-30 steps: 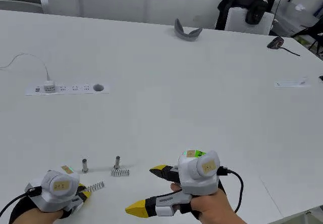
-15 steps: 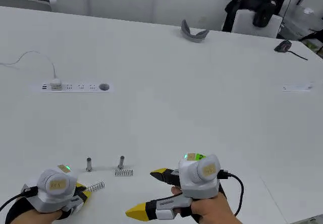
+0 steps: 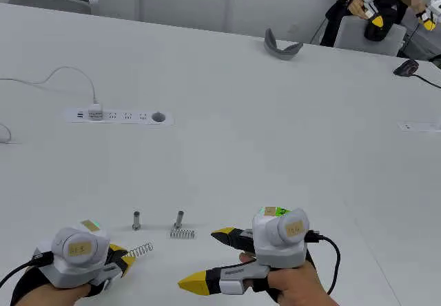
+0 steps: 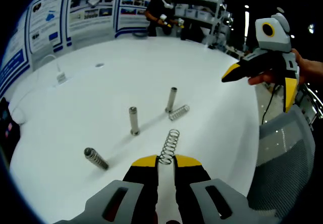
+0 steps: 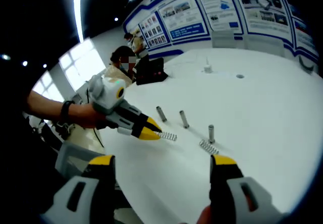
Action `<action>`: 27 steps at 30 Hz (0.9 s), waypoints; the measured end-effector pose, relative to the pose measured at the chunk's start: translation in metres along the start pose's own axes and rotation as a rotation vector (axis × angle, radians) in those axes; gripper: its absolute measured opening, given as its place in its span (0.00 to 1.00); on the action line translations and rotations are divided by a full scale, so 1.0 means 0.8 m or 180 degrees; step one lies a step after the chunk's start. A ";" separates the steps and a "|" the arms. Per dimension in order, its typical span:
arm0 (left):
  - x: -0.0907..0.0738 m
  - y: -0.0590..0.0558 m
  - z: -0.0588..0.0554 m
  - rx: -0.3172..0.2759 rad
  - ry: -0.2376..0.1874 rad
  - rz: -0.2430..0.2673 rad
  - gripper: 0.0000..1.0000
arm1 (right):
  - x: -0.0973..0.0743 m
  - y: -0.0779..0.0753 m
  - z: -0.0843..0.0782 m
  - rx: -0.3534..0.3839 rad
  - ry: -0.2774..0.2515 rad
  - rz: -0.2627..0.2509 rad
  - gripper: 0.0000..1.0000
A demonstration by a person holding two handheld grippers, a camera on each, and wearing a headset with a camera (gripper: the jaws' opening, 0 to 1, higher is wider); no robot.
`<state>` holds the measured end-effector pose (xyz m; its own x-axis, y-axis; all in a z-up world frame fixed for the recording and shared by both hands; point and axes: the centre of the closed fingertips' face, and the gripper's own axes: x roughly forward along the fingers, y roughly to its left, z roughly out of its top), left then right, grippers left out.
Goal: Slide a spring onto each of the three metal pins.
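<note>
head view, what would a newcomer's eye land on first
The left claw, bottom left, pinches a spring by one end. Beside it the right claw gapes wide open, yellow-tipped. Just beyond stand two metal pins on the white table, a loose spring beside one.

Head view: above, behind left gripper (image 3: 127,257) and right gripper (image 3: 207,258), facing down. Gripper views: low, opposed, sharing pins (image 4: 133,120).

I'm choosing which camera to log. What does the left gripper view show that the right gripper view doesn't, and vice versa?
Left gripper view: the right gripper from outside, jaws wide open. Right gripper view: the left gripper from outside, shut on a spring, and the hand holding it. Both: the three pins, that spring, and a loose spring beside one pin.
</note>
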<state>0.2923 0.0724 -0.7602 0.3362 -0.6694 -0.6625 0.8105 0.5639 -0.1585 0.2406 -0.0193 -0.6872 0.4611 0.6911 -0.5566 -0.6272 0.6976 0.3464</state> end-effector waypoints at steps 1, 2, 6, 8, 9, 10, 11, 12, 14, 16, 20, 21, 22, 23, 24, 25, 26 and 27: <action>-0.002 -0.001 0.002 -0.0001 -0.0011 0.0001 0.11 | 0.000 0.000 0.002 0.0006 -0.0007 0.0007 0.78; -0.004 -0.001 0.006 -0.0001 -0.0035 0.0001 0.11 | 0.001 0.000 0.003 0.0012 -0.0015 0.0009 0.78; -0.015 -0.005 0.020 0.0001 -0.0125 -0.0005 0.11 | 0.003 -0.002 0.010 0.0068 -0.0072 0.0019 0.77; -0.020 -0.006 0.027 0.0024 -0.0163 -0.0004 0.11 | 0.003 -0.002 0.014 0.0093 -0.0110 0.0033 0.77; -0.022 -0.007 0.030 0.0031 -0.0181 -0.0003 0.11 | 0.003 -0.002 0.015 0.0105 -0.0124 0.0037 0.76; -0.025 -0.007 0.035 0.0042 -0.0206 0.0001 0.11 | 0.004 -0.003 0.016 0.0121 -0.0135 0.0042 0.76; -0.028 -0.007 0.038 0.0053 -0.0221 0.0001 0.11 | 0.004 -0.003 0.017 0.0127 -0.0139 0.0046 0.76; -0.029 -0.005 0.042 0.0067 -0.0240 0.0006 0.11 | 0.005 -0.003 0.018 0.0134 -0.0144 0.0047 0.76; -0.033 -0.004 0.048 0.0084 -0.0267 0.0009 0.11 | 0.005 -0.003 0.021 0.0148 -0.0159 0.0051 0.75; -0.039 -0.004 0.055 0.0107 -0.0294 0.0013 0.11 | 0.005 -0.002 0.027 0.0171 -0.0211 0.0068 0.75; -0.047 -0.004 0.064 0.0103 -0.0348 0.0007 0.11 | 0.007 -0.005 0.034 0.0212 -0.0286 0.0069 0.73; -0.048 -0.005 0.064 0.0106 -0.0353 0.0006 0.11 | 0.008 -0.005 0.035 0.0219 -0.0295 0.0076 0.72; -0.050 -0.007 0.065 0.0123 -0.0358 0.0004 0.11 | 0.009 -0.004 0.037 0.0227 -0.0304 0.0091 0.71; -0.052 -0.008 0.065 0.0135 -0.0359 0.0002 0.11 | 0.010 -0.004 0.038 0.0236 -0.0309 0.0099 0.71; -0.053 -0.009 0.065 0.0141 -0.0359 0.0000 0.11 | 0.011 -0.003 0.039 0.0244 -0.0313 0.0109 0.71; -0.055 -0.011 0.066 0.0150 -0.0362 -0.0005 0.11 | 0.014 -0.002 0.040 0.0259 -0.0319 0.0130 0.70; -0.057 -0.012 0.067 0.0157 -0.0366 -0.0006 0.11 | 0.015 -0.001 0.041 0.0266 -0.0328 0.0146 0.69; -0.058 -0.014 0.067 0.0165 -0.0372 -0.0011 0.11 | 0.016 0.001 0.044 0.0274 -0.0344 0.0165 0.68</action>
<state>0.2932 0.0713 -0.6880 0.3845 -0.7248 -0.5717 0.8344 0.5378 -0.1206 0.2683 -0.0032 -0.6679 0.4974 0.7396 -0.4534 -0.5979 0.6710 0.4385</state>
